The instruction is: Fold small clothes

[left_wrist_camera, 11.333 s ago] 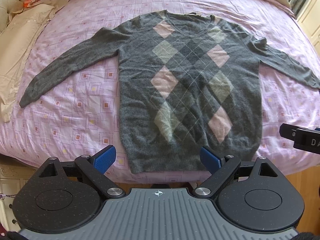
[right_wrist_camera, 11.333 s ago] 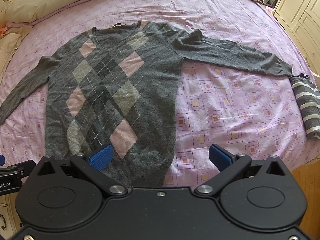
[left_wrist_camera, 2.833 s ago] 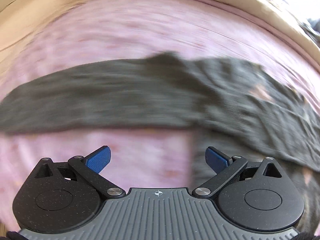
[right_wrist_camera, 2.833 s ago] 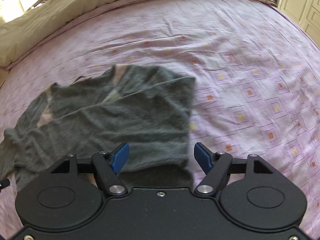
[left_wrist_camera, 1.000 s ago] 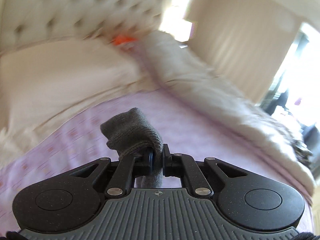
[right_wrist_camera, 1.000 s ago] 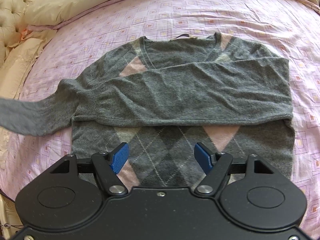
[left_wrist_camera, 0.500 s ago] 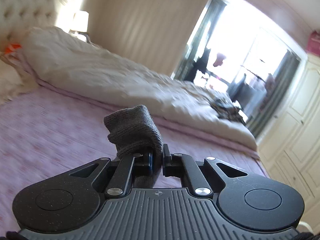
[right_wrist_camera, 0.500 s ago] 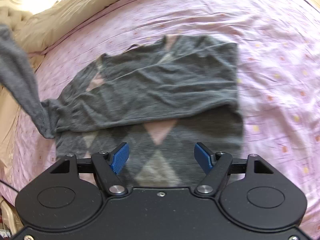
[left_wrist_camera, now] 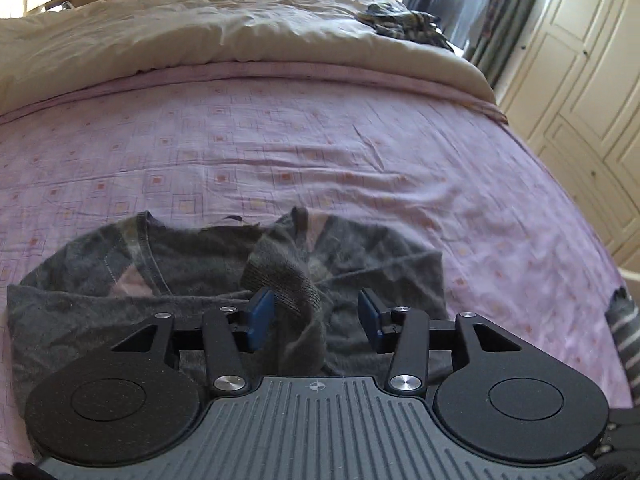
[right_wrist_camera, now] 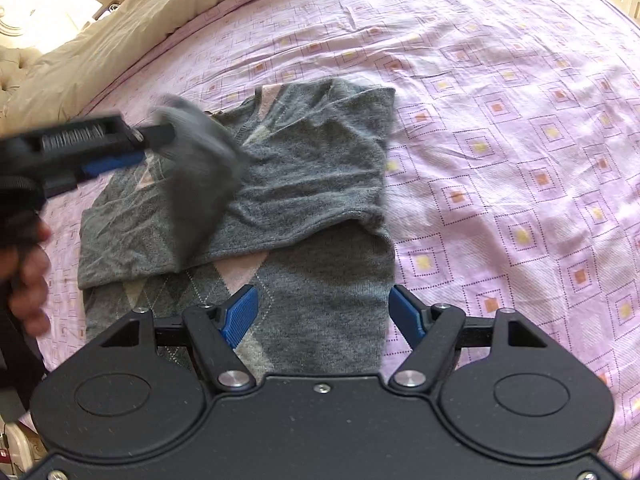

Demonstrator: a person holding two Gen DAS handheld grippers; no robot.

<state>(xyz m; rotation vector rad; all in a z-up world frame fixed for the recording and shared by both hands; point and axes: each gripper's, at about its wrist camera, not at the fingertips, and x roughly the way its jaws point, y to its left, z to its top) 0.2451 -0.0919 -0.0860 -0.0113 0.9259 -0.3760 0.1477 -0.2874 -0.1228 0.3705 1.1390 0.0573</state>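
Left gripper now has its jaws apart; half a second ago they were clamped on the sleeve cuff. The cuff lies slack between the blue pads, draped over the near one, no longer pinched. We read this as the release of the second sleeve.

The sweater lies on the pink patterned bedsheet, near the front edge of the bed. One sleeve is already folded flat across the chest, running toward the right side. The second sleeve has been carried from the far left over the body; in the right wrist view it is blurred, apparently dropping onto the chest beside the left gripper's head.

Right gripper hovers over the lower hem, jaws wide apart, holding nothing. A hand on the left gripper's handle shows at the left edge.

Meaning for the task: both sleeves appear now to be in over the body, so we judge the sleeve stage about done. The argyle lower half is uncovered; likely next is lifting the hem and folding it up toward the collar. The dropped sleeve may land bunched and need flattening first.

A striped garment sits at the right edge of the bed, and a cream duvet along the far side.
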